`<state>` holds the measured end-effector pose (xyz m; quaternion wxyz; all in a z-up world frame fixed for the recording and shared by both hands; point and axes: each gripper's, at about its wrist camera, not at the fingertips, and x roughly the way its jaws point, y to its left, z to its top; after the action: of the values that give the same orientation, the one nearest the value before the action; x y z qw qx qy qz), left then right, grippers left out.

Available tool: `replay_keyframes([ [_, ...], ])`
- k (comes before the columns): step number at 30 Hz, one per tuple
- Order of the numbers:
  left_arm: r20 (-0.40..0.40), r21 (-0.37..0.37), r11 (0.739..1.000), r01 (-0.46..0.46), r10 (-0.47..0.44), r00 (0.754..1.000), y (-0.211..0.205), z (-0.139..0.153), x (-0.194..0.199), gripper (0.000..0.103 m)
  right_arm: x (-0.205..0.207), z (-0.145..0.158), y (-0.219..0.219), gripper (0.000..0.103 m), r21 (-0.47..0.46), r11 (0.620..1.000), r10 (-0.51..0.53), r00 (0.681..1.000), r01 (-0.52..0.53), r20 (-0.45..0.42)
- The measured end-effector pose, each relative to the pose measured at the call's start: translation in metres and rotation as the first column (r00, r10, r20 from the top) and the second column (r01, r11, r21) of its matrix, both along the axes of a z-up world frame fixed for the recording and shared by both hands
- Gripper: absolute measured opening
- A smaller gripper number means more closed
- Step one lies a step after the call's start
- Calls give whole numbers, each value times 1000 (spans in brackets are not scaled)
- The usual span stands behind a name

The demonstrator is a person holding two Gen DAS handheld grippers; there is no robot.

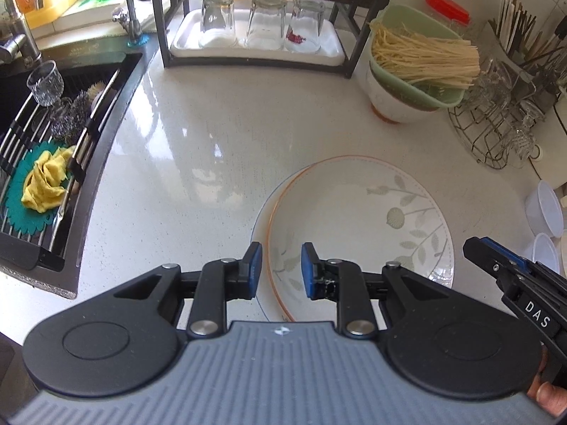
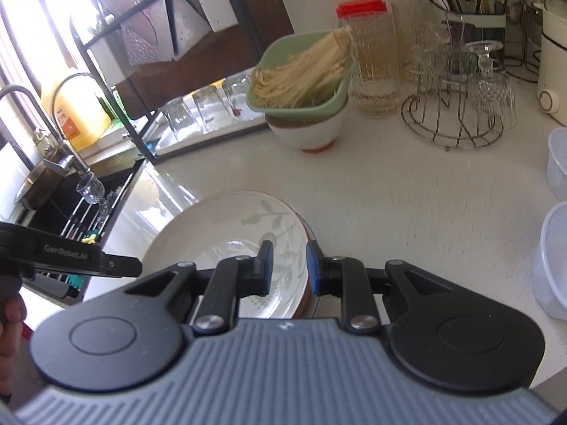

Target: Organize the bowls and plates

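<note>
Both tongs (image 1: 280, 269) (image 2: 288, 267) hover parted over stacked plates (image 1: 358, 219).

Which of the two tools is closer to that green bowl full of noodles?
Right, though only slightly. The right tool hangs open over the stacked plates' right edge, the green bowl straight ahead of it. The left tool hangs open over their left edge, farther away.

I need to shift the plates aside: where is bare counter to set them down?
Bare counter runs between the sink, the glass rack and the plates. A smaller patch lies between plates, wire stand and plastic tubs. The right back corner is crowded.
</note>
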<state>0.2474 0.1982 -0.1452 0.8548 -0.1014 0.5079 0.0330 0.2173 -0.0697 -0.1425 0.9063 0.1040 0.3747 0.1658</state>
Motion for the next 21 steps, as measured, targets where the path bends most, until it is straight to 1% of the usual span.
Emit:
replay_keyframes([
  [6,51,-7,1000,15,-15,999,-5,25,-10,26,-12,19,-4,24,9,1000,-7,999,6,43],
  [11,95,-24,999,36,-34,995,-10,53,-21,26,-24,42,-12,24,21,999,-26,995,24,92],
  [14,125,-21,998,54,-51,991,-15,66,-28,26,-31,57,-17,24,30,999,-40,992,36,120],
  [21,174,-23,996,87,-81,981,-27,88,-43,26,-52,86,-28,24,37,997,-66,980,60,188],
])
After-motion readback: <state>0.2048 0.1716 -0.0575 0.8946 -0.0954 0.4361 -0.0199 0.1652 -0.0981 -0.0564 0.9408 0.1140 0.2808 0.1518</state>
